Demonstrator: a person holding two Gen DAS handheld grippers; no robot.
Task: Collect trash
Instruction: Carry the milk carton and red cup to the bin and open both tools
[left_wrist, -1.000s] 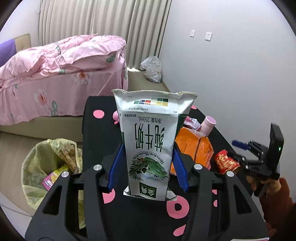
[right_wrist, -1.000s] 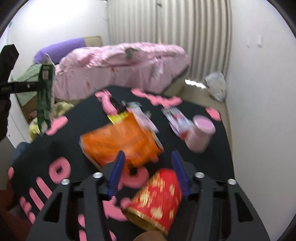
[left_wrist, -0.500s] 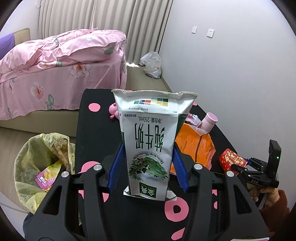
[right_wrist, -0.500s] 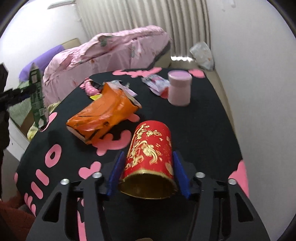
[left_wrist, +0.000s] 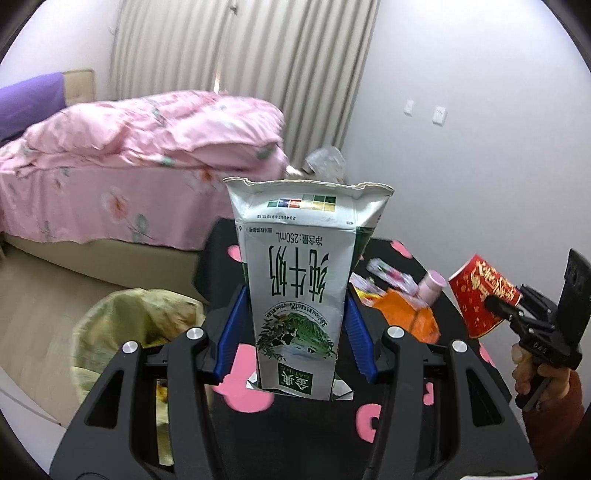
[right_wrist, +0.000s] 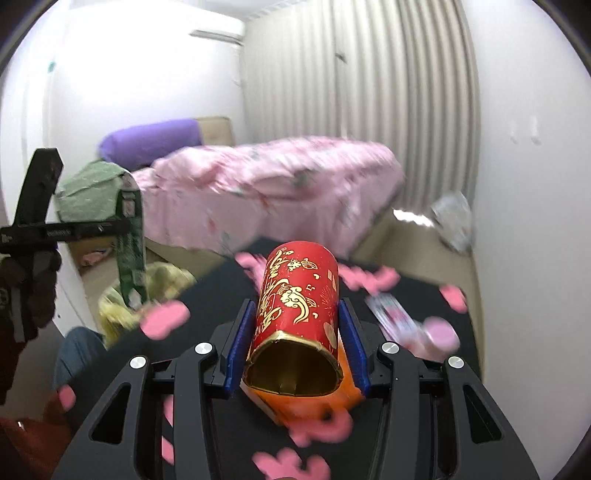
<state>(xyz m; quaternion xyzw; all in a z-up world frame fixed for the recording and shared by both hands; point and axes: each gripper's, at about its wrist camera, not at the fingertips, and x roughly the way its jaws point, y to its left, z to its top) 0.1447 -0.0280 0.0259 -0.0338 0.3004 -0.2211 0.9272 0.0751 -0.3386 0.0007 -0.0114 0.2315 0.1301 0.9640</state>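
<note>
My right fingers (right_wrist: 295, 343) are closing on the red-and-gold paper cup (right_wrist: 297, 317), now lifted off the black table (right_wrist: 413, 387); left fingers (left_wrist: 293, 332) clamp the white-green milk carton (left_wrist: 299, 291). Yellow-lined bin (left_wrist: 122, 332) next.

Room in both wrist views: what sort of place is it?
A bedroom, most likely: a bed under a pink quilt, tall curtains, and a black table strewn with trash.
</note>
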